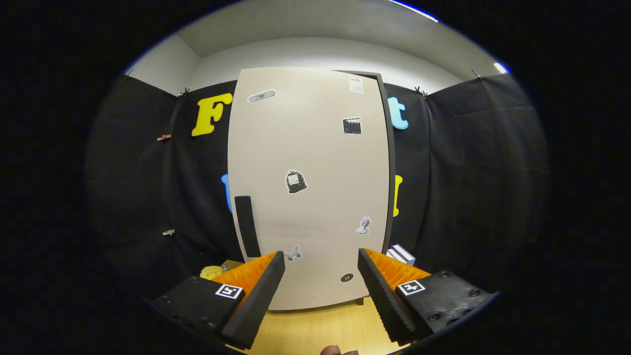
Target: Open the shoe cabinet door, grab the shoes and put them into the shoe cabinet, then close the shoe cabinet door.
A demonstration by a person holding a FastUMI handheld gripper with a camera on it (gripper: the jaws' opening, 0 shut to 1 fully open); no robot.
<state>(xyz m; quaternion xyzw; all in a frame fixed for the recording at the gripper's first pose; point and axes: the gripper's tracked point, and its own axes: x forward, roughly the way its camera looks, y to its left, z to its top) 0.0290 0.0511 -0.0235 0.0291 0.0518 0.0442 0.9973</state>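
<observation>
The shoe cabinet [310, 187] stands upright on the wooden worktop [320, 328], straight ahead of the fingers and beyond their tips. Its pale beige door [315, 158] is shut, flush against the dark cabinet body, whose edge shows as a thin strip along the door's right side. A dark vertical handle [246, 226] sits on the door near its left edge, in the lower half, above and just beyond the left finger's tip.

Several small stickers are scattered over the door: an oblong one [261, 95] near the top left, a clapperboard one [352, 125] at the upper right, a dark bag-shaped one [295, 182] near the middle, a small bust [364, 225] lower right, a pale butterfly [293, 253] just past the left fingertip, and a dark round one [346, 277] close to the right finger. A paper label [356, 84] sits at the top right corner; its print is too small to tell.

The gripper [320, 259] hovers in front of the door with its fingers spread wide apart, nothing between them and touching nothing.

To the left of the cabinet's foot, behind the left finger, lies a small yellow soft toy [212, 271]. To the right of the cabinet, behind the right finger, stands a white box-like thing [402, 254], partly hidden.
</observation>
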